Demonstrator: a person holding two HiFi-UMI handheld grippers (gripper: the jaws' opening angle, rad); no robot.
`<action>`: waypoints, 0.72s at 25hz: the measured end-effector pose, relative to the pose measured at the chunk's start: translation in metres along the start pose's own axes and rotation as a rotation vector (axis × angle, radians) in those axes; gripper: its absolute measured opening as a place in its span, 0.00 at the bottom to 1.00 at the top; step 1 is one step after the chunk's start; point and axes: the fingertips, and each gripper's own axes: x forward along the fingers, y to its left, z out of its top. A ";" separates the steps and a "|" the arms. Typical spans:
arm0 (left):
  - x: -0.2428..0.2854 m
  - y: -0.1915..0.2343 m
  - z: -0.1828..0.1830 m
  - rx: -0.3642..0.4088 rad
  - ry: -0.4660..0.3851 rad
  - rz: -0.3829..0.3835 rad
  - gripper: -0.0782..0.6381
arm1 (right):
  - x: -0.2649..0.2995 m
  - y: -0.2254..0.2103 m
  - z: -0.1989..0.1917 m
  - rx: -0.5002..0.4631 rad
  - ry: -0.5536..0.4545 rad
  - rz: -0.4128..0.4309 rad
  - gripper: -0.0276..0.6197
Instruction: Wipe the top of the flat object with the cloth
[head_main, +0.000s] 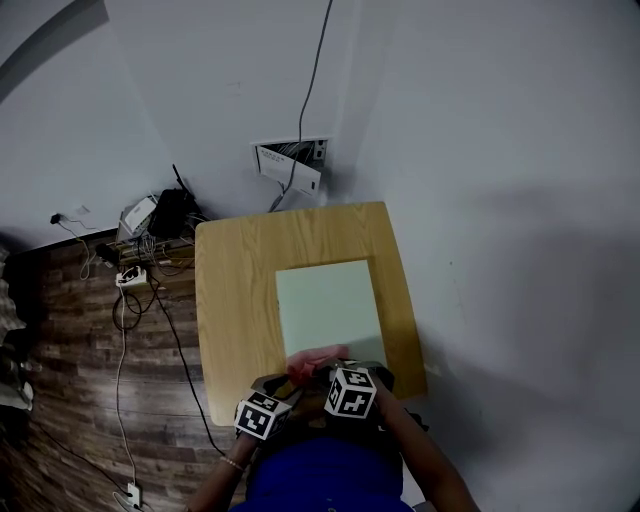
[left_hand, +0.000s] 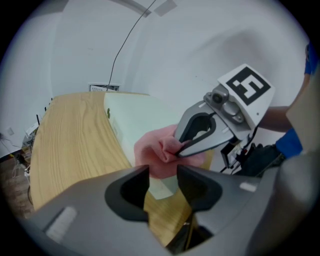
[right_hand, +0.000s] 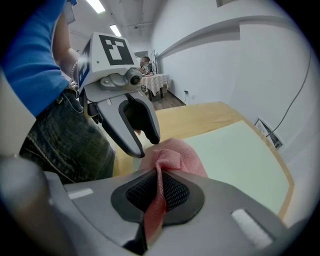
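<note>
The right tool (right_hand: 158, 172) is pressed together on a fold of the pink cloth (right_hand: 175, 150), which bunches up just past its tips. The cloth sits at the near edge of the pale green board (head_main: 328, 300), and the board lies on the wooden worktop (head_main: 235, 290). The left tool (left_hand: 163, 172) is spread and empty. It sits just beside the cloth at the board's near corner, and only board and worktop show through its gap.

The wipe looks to be at its start, with the cloth gripped and set at the near edge and most of the board ahead of it. The next move probably calls for pressing the cloth down onto the board. It can then be swept toward the far edge with the pinch kept firm. The left tool is placed to steady the board if it slides.
</note>
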 end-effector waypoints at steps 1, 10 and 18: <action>0.000 0.000 0.002 -0.001 -0.004 0.000 0.35 | -0.001 -0.001 -0.003 0.006 0.002 -0.002 0.06; 0.009 -0.002 0.010 0.021 0.014 -0.012 0.35 | -0.016 -0.012 -0.030 0.066 0.024 -0.035 0.06; 0.011 -0.011 0.021 0.045 0.006 -0.025 0.35 | -0.029 -0.019 -0.053 0.111 0.048 -0.072 0.06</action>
